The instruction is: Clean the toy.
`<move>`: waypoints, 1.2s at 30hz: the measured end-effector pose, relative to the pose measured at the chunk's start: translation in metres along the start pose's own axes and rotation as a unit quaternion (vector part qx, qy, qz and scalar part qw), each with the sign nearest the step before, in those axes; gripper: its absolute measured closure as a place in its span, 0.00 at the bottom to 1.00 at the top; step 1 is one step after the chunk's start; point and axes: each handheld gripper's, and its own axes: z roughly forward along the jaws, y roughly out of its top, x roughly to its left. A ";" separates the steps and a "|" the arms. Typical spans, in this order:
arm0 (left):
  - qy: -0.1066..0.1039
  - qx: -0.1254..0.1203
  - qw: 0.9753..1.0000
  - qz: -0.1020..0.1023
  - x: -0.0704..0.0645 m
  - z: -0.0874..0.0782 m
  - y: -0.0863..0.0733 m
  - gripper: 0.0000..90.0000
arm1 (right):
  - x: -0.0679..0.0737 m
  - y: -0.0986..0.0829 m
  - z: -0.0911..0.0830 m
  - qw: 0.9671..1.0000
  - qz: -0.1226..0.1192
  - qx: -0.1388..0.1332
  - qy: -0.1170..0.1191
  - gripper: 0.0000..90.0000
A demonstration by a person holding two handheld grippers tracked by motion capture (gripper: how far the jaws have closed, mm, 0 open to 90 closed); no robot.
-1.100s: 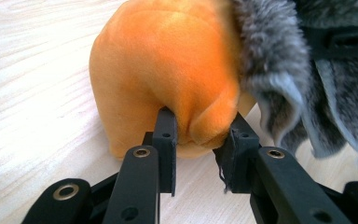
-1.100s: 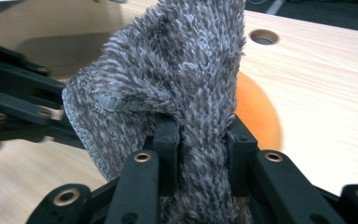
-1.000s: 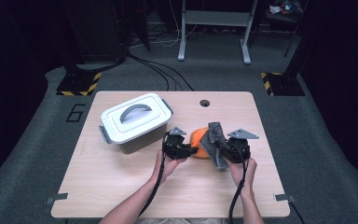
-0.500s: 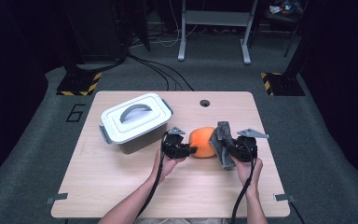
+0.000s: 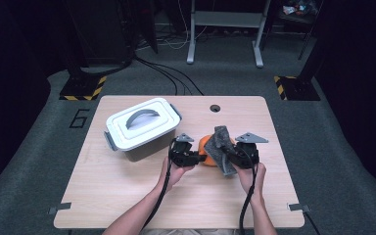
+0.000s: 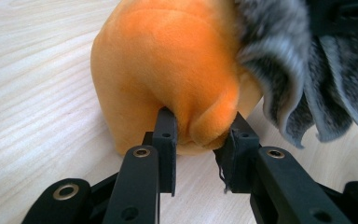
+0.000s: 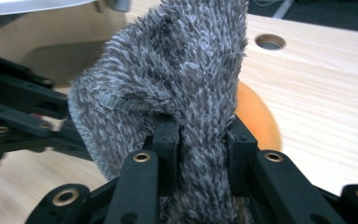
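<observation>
Two grips, orange plush (image 6: 168, 70) pinched between left jaws, grey cloth (image 7: 177, 79) right

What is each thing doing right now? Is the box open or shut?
Box: lid on, shut.
Orange plush: on the table, pinched by the left gripper.
Grey cloth: lifted, draped against the plush, pinched by the right gripper.

Both hand-held grippers (image 5: 203, 157) (image 5: 225, 155) face inward — jaws clamped.
</observation>
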 end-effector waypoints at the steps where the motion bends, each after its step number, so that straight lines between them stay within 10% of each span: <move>1: 0.000 0.000 1.000 0.002 0.000 0.000 0.000 0.78 | -0.006 -0.002 0.000 1.000 0.004 0.000 -0.006 0.78; 9: -0.001 -0.001 1.000 0.002 0.000 0.001 0.000 0.78 | -0.044 -0.014 0.011 0.997 0.062 0.027 -0.024 0.78; 21: 0.037 -0.029 0.998 0.052 -0.009 -0.003 -0.010 0.54 | -0.040 -0.015 0.010 0.997 0.064 0.024 -0.027 0.78; 32: 0.134 -0.024 0.983 0.122 -0.024 0.007 -0.020 0.41 | -0.035 -0.012 0.010 0.997 0.062 0.024 -0.031 0.78; 36: 0.125 -0.033 0.983 0.132 -0.025 0.011 -0.019 0.64 | -0.034 -0.013 0.010 0.998 0.058 0.024 -0.032 0.78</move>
